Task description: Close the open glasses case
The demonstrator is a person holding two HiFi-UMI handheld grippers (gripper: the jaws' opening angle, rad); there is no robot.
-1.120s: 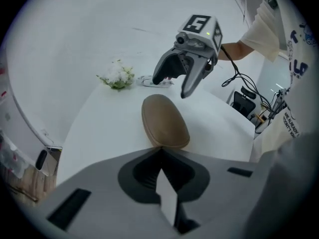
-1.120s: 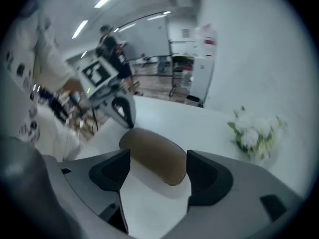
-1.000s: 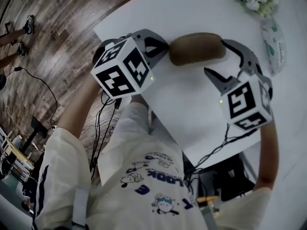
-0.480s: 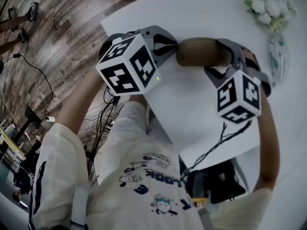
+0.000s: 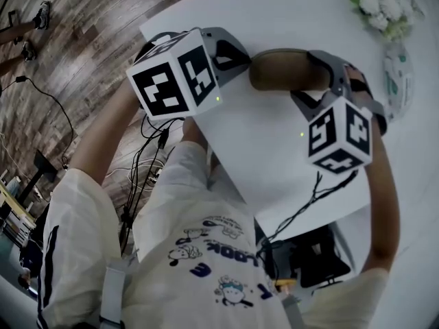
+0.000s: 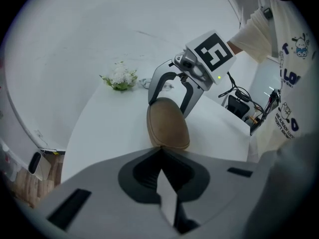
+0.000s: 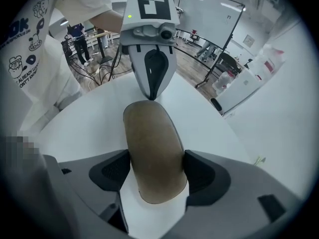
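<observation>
A brown oval glasses case [image 5: 285, 70] lies on the white table [image 5: 274, 156] with its lid down; a seam runs round its edge [image 6: 168, 126]. My right gripper [image 5: 321, 81] straddles the case's right end, both pads pressed against its sides [image 7: 155, 168]. My left gripper [image 5: 243, 64] is shut, its pointed tip touching the case's left end [image 6: 160, 153]. In the right gripper view the case [image 7: 152, 148] runs away from the jaws to the left gripper [image 7: 152, 78] at its far end.
A bunch of white flowers [image 5: 376, 5] and a white patterned vase [image 5: 396, 74] stand at the table's far right. The table's near edge runs diagonally by the person's body. Cables [image 5: 147, 156] hang over the wooden floor at the left.
The right gripper has moved up from beside the case and its jaws now clasp the case's right end. The left gripper has stayed at the left end.
</observation>
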